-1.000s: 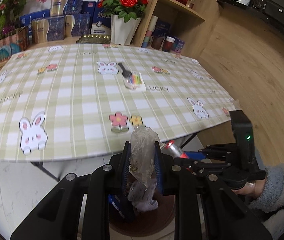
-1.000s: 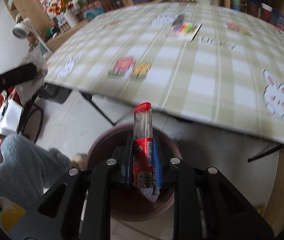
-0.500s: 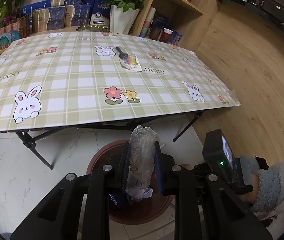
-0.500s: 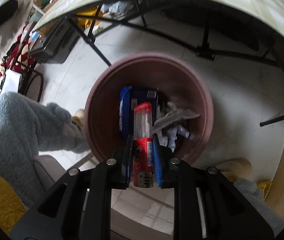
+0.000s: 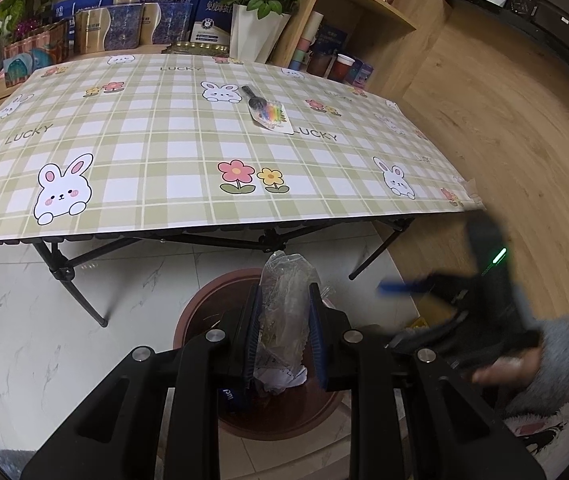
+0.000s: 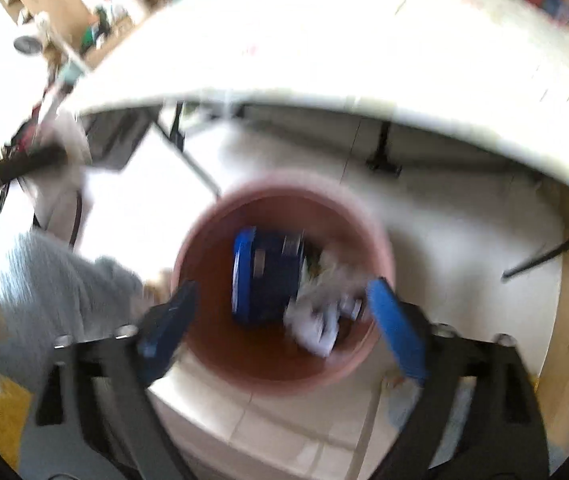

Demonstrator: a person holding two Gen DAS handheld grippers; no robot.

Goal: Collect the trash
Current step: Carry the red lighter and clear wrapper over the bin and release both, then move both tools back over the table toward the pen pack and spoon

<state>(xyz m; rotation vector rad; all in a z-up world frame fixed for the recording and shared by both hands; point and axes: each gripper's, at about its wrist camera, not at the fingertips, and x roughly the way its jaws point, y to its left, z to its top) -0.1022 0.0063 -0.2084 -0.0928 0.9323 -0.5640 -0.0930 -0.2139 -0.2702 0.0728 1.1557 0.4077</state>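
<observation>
My left gripper (image 5: 284, 312) is shut on a crumpled clear plastic wrapper (image 5: 286, 300) and holds it above a brown round bin (image 5: 200, 312) on the floor by the table. My right gripper (image 6: 280, 312) is open and empty above the same bin (image 6: 348, 364); the view is blurred. The bin holds a blue box (image 6: 264, 276) and crumpled white paper (image 6: 320, 312). The red-capped tube is not in view. The right gripper also shows blurred in the left wrist view (image 5: 404, 286).
A folding table (image 5: 156, 200) with a green checked rabbit cloth stands behind the bin, its black legs (image 5: 72, 280) close by. A pack of coloured pens (image 5: 270, 114) lies on it. Boxes, flowers and wooden shelves stand behind. My grey-sleeved arm (image 5: 544, 360) is at right.
My right gripper has opened and the red-capped tube has left its fingers. The left gripper has stayed shut on the wrapper over the bin.
</observation>
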